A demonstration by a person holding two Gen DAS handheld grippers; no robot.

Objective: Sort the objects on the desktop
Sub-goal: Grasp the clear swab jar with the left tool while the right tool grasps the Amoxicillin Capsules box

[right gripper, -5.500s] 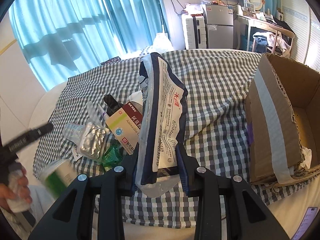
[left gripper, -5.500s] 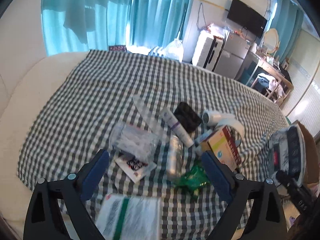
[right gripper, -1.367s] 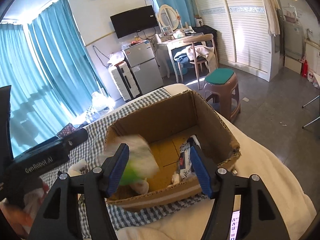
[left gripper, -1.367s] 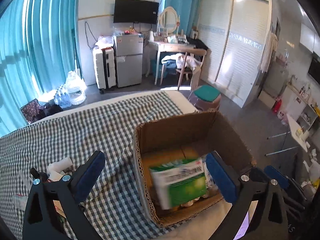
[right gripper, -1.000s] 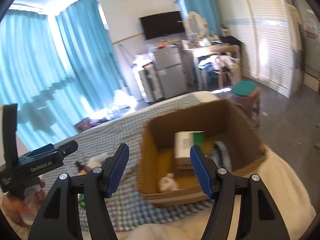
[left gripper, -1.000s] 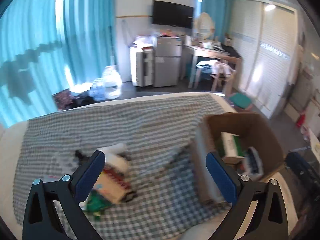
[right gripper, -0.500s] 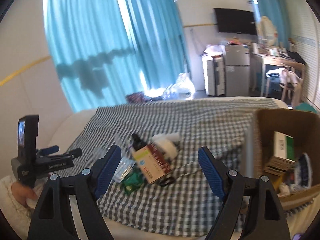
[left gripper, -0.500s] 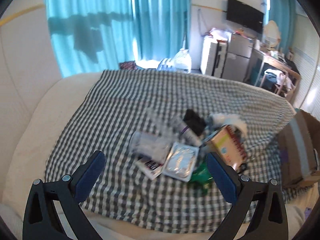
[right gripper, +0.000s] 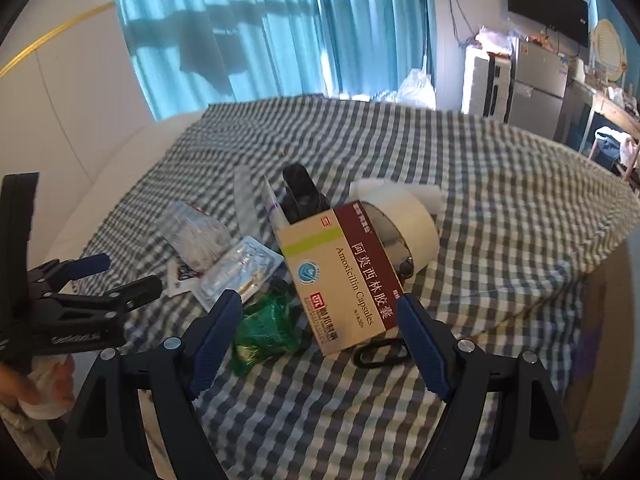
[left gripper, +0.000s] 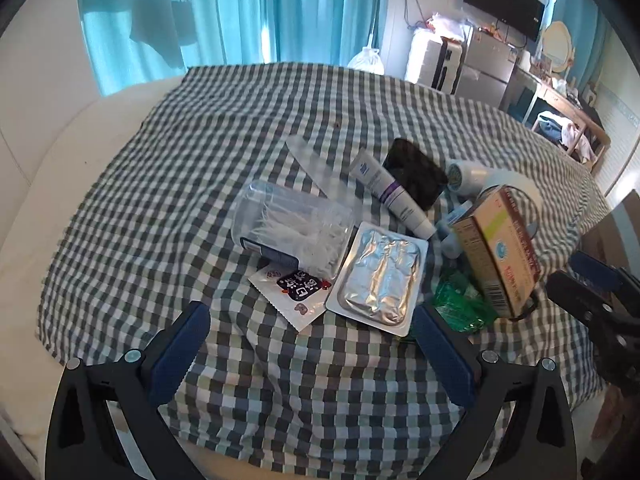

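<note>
— Two grippers, how do the jaws stand?
— Left gripper (left gripper: 310,344) and right gripper (right gripper: 318,334) both gape wide, holding nothing.
— And beyond them?
— The silver foil blister tray (left gripper: 378,276) lies ahead of the left; the tan-and-maroon amoxicillin carton (right gripper: 340,276) and crumpled green plastic wrapper (right gripper: 264,330) lie ahead of the right, on the checked cloth (left gripper: 192,168).

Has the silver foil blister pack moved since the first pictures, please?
Yes. The silver foil blister pack now lies flat, right of the clear plastic tub of cotton swabs; earlier it sat nearer the red-and-cream amoxicillin box.
</note>
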